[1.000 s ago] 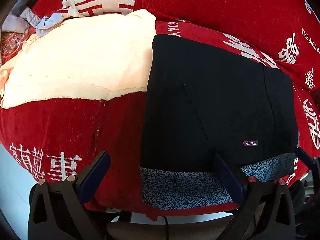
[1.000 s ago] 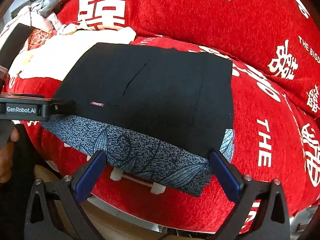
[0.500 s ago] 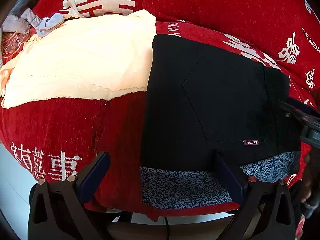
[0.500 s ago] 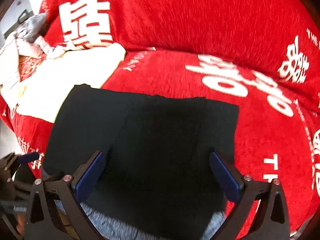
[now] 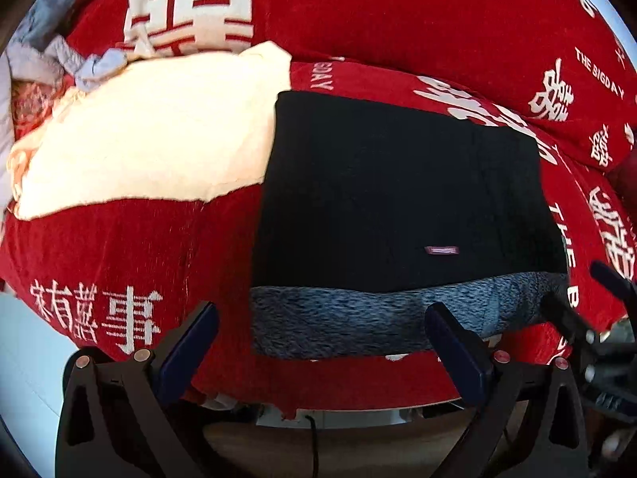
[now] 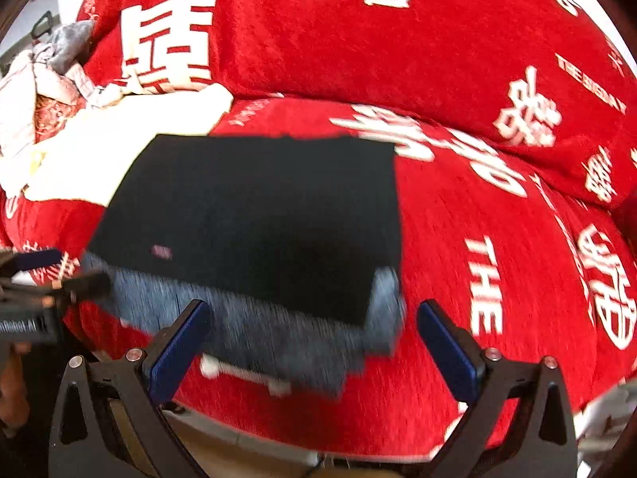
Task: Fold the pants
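No containers are seen. The pants (image 5: 398, 199) are laid flat on the red cover (image 5: 131, 247) with white lettering, folded into a near-square black block, edges straight. A grey speckled waistband (image 5: 358, 318) is exposed along the near edge, at the front lip of the cover; a small label (image 5: 441, 250) is noted on the black cloth above it. A cream cloth (image 5: 151, 135) is touched by the block's left edge. The left gripper (image 5: 322, 342) is held just short of the waistband, fingers spread wide, nothing between them. The right gripper (image 6: 314, 338) is likewise spread and empty, the waistband's corner blurred between its fingers.
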The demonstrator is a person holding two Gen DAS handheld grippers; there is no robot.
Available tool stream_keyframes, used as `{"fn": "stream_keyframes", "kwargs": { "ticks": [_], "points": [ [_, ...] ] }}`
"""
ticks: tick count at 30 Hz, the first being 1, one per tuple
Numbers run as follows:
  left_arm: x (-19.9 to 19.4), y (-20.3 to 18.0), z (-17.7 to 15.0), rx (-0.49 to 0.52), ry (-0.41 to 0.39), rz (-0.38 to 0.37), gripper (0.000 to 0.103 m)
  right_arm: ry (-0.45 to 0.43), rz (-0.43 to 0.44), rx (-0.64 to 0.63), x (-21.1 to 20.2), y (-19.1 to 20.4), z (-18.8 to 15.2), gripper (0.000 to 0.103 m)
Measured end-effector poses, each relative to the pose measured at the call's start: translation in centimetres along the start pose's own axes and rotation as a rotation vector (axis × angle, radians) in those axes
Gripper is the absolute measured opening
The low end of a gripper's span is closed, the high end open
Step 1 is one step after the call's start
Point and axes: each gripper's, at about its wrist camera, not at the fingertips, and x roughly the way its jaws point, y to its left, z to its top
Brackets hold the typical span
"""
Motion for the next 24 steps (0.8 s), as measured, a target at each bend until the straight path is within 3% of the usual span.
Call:
{"fn": "stream_keyframes", "kwargs": {
  "ticks": [8,17,24],
  "points": [
    [-0.7,-1.2,0.3,0.032,-0.05,0.08,0.103,0.036,-0.048,-0.015,0.2,1.1,0.2,0.103],
    [-1.2,-0.9,0.6,-0.021,-0.104,0.076,0.103,0.038,-0.078,0.026,-0.1,1.5,0.2,0.103],
    [-1.5,-1.5,0.3,0.015,-0.092,0.067,0.103,0.038,-0.096,0.035,-0.2,1.5,-0.1,0.103]
  ]
}}
